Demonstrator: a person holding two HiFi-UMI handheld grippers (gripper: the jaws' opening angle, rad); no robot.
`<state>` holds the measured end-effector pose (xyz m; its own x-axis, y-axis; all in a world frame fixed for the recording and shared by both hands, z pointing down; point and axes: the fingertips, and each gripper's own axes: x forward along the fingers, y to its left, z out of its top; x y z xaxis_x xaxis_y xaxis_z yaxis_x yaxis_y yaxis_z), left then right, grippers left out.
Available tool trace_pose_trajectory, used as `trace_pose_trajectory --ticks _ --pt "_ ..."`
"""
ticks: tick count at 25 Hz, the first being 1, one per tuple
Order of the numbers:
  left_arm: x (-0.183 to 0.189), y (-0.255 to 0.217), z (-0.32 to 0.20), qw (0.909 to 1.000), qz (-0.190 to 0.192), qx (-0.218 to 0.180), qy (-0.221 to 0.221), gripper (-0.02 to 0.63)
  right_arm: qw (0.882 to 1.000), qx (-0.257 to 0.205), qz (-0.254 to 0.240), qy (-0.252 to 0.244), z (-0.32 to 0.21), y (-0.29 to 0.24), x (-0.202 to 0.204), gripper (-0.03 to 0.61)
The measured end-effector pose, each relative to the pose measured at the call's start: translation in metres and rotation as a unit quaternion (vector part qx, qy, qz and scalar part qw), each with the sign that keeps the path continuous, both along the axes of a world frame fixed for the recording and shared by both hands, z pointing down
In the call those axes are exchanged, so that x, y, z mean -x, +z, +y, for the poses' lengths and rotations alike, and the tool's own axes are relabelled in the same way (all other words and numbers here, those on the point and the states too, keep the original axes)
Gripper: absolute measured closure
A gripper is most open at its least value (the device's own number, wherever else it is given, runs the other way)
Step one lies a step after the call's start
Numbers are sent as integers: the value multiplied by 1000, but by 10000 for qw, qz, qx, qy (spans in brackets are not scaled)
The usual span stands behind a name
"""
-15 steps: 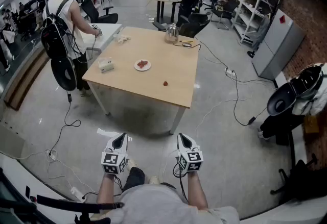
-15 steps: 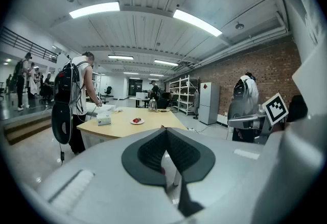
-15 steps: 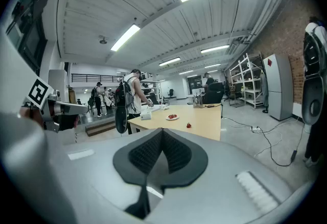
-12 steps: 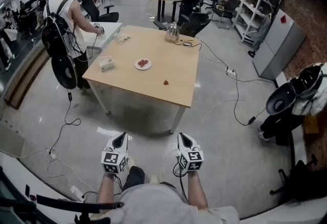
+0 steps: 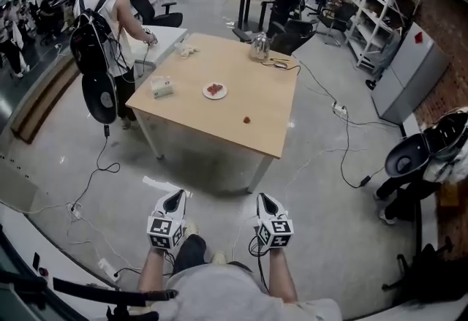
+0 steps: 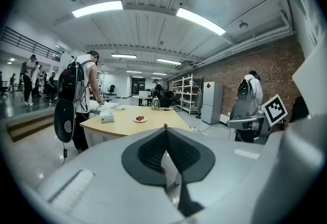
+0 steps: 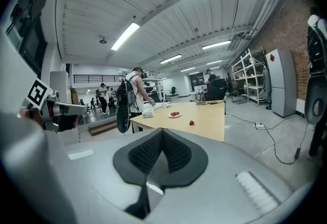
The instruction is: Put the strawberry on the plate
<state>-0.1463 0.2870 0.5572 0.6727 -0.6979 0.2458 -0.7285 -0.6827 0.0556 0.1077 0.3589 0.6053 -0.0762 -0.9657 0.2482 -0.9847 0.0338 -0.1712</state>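
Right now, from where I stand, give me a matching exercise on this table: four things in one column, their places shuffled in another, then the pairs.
Things:
1 strawberry
2 plate
3 kettle
4 tissue box

Places:
A far edge of the table
B left edge
C middle
D alone, towards the near right edge

Pairs: 1-D, 2-C, 3-A, 4-B

Small red strawberry (image 5: 246, 120) on wooden table (image 5: 197, 118), near but apart from white plate (image 5: 223, 93)

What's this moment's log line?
small red strawberry: on wooden table, off white round plate; left hand-held gripper: shut, empty; right hand-held gripper: shut, empty
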Motion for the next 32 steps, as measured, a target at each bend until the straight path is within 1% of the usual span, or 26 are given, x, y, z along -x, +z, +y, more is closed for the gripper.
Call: trace_pose_trajectory --ticks 4,7,13,18,25,32 --pt "9 12 -16 9999 -26 49 -129 594 9999 -14 19 -105 -23 7 5 572" --pt "13 12 -32 9997 0 48 -222 594 9998 -6 46 -177 -41 7 6 572" --pt "8 6 -76 9998 8 88 -204 594 9998 60 81 -173 -84 2 1 572" --pt "-2 6 -130 9998 37 116 -123 594 9998 121 162 -82 -131 -2 -9 572" --pt "-16 -2 -212 9998 146 129 94 594 9994 191 223 193 -199 -16 -24 572" --pt "-21 -7 -297 9992 246 87 316 594 9984 195 300 447 -267 -23 -23 572"
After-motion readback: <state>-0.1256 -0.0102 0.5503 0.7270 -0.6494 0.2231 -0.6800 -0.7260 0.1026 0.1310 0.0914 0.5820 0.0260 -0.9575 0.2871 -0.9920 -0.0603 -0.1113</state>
